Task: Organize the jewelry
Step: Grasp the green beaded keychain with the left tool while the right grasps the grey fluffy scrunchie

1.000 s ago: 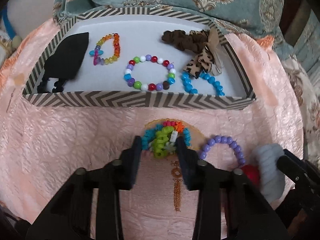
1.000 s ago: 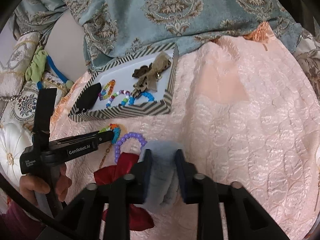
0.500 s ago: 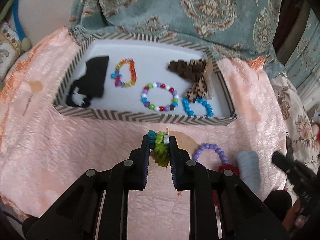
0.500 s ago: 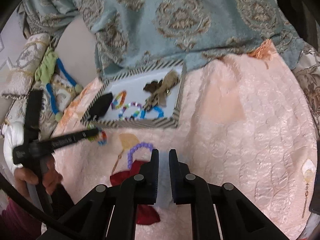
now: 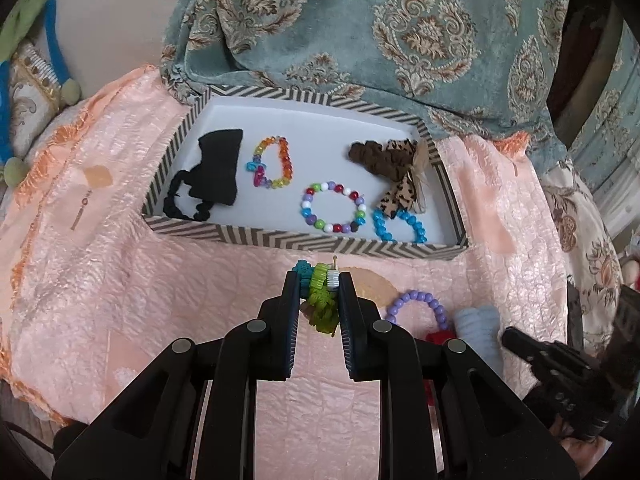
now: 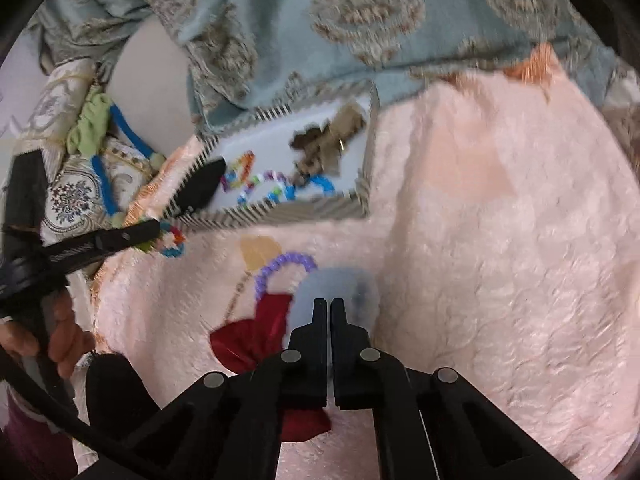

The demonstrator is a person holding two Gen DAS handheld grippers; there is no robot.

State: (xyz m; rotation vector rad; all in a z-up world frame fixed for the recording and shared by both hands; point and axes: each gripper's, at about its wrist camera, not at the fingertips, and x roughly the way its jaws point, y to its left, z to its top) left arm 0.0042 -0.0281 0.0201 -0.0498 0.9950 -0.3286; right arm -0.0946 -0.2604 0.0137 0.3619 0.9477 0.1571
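— Left gripper (image 5: 319,280) first: what has it got?

— Its jaws are clamped on a bunched multicoloured bracelet (image 5: 320,294), teal, green and white beads squeezed between the pads, a green loop hanging below. It is held off the pink quilt (image 5: 160,300), just short of the near wall of the striped tray (image 5: 304,242).

— So which step would you call this?

— Carrying, I'd say. The tray already holds a rainbow bracelet (image 5: 272,162), a mixed-bead bracelet (image 5: 334,212), a blue bead bracelet (image 5: 398,226), a black hair tie (image 5: 210,178) and a leopard bow (image 5: 400,172). The next move probably calls for lifting over the near wall, finding a bare white patch, and opening.

— And the right gripper (image 6: 329,312)?

— Jaws nearly together with only a thin slit between them, nothing visibly pinched. It hangs just above a pale blue scrunchie (image 6: 340,286); that view is blurred, so I can't tell if it touches. A red bow (image 6: 256,336) and purple bracelet (image 6: 284,266) lie beside it on the quilt.

— Poses?

— Left points forward at the tray, roughly level; the person's hand (image 6: 60,344) grips its handle low at the left. Right tilts down toward the quilt.
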